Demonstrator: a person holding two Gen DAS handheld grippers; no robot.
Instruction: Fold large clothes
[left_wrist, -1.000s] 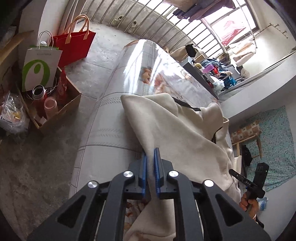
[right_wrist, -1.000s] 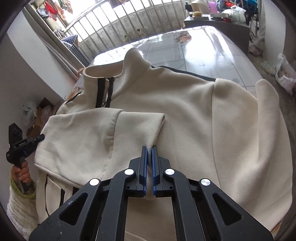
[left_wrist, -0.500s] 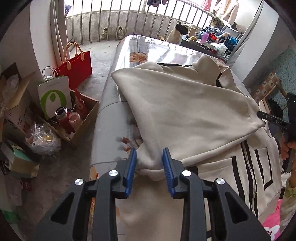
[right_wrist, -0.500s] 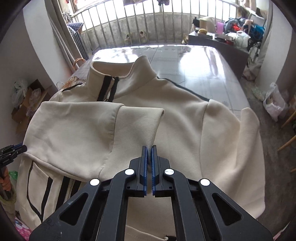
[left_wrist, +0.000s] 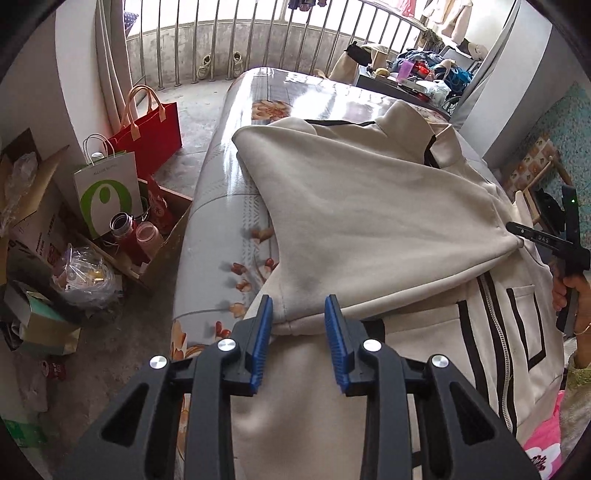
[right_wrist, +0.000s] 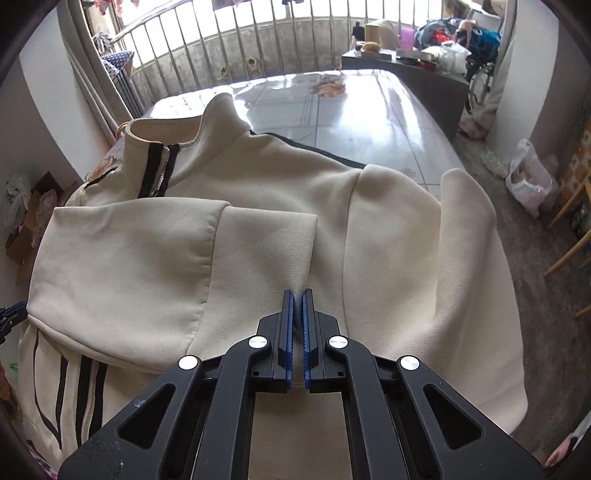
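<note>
Glossy floral table (left_wrist: 236, 206), barred balcony railing (left_wrist: 258, 40) — grey concrete floor (left_wrist: 110, 369).

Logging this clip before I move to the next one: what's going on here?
A person with a handheld gripper in each hand is folding a cream zip-up jacket spread front-up on a glossy floral table. One sleeve lies folded across the chest. The right gripper has its jaws shut on the sleeve's cuff end near the middle of the jacket. The left gripper has its jaws open around the folded edge at the jacket's side, not clamping it. The other sleeve is not yet folded in.
</note>
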